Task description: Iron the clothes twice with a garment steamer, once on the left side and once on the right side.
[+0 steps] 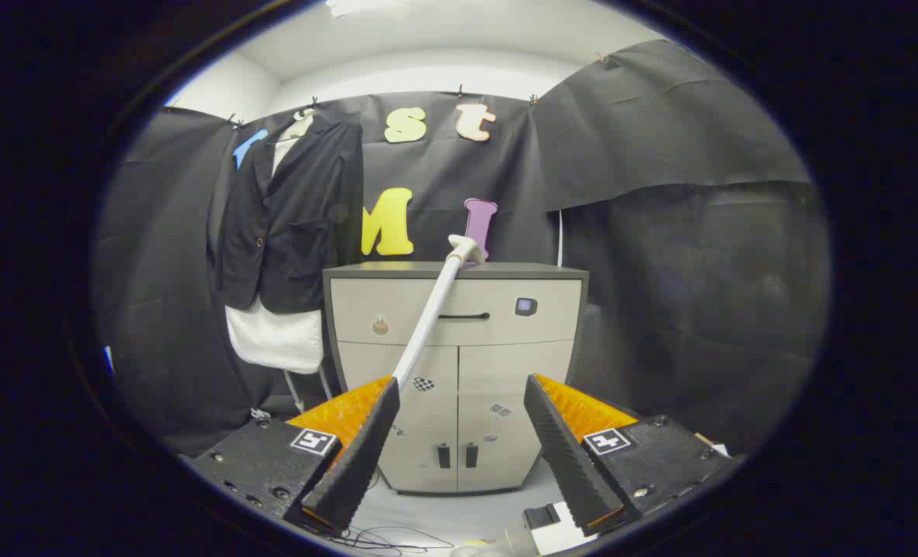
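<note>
While the gripper (459, 441) is looking forward across the booth, its jaws are standing wide apart and gripping nothing. A long pale steamer wand (432, 309) is slanting up and away from the tip of the left finger toward its head (465, 247), which is showing just above the top of a grey cabinet (505, 363). Whether the wand is touching that finger is unclear. The clothes, a dark jacket over a white shirt (289, 224), are hanging on the wall to the left of the cabinet, well beyond the jaws and left of the wand's long axis, so the head will likely need swinging leftward.
</note>
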A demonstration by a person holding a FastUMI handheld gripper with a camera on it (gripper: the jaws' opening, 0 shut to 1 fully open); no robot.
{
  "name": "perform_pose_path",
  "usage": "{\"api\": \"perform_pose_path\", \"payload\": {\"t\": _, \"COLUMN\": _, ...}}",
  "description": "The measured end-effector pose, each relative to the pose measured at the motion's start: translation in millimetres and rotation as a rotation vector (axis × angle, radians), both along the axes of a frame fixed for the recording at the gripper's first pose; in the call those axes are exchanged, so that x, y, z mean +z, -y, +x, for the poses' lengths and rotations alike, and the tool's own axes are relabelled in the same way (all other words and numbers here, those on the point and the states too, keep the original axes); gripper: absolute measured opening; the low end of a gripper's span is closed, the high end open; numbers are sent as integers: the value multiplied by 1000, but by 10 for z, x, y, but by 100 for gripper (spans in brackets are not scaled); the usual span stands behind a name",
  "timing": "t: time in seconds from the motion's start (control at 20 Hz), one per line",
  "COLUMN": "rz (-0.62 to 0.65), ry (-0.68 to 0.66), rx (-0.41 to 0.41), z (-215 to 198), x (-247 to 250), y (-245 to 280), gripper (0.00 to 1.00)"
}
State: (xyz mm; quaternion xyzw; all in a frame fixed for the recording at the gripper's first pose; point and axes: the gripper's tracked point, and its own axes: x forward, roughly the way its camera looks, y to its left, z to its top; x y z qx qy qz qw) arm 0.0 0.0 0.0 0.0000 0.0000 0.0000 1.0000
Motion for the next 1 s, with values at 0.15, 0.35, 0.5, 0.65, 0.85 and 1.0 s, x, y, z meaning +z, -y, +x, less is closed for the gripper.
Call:
{"api": "perform_pose_path", "payload": {"t": 0.15, "rz": -4, "ry": -5, "rx": 1, "z": -22, "x": -14, "y": -42, "gripper": 100}}
{"api": "perform_pose_path", "payload": {"t": 0.35, "rz": 1, "ry": -6, "rx": -3, "z": -45, "x": -3, "y": -84, "gripper": 100}}
{"api": "perform_pose_path", "payload": {"t": 0.5, "rz": 3, "ry": -9, "rx": -8, "z": -83, "x": 10, "y": -120, "gripper": 100}}
{"api": "perform_pose_path", "payload": {"t": 0.65, "rz": -2, "ry": -7, "rx": -18, "z": -124, "x": 28, "y": -139, "gripper": 100}}
{"api": "perform_pose_path", "payload": {"t": 0.85, "rz": -9, "ry": 2, "rx": -29, "z": -142, "x": 149, "y": -147, "gripper": 100}}
{"api": "perform_pose_path", "payload": {"t": 1.0, "rz": -25, "ry": 16, "rx": -46, "z": -93, "x": 393, "y": -58, "gripper": 100}}
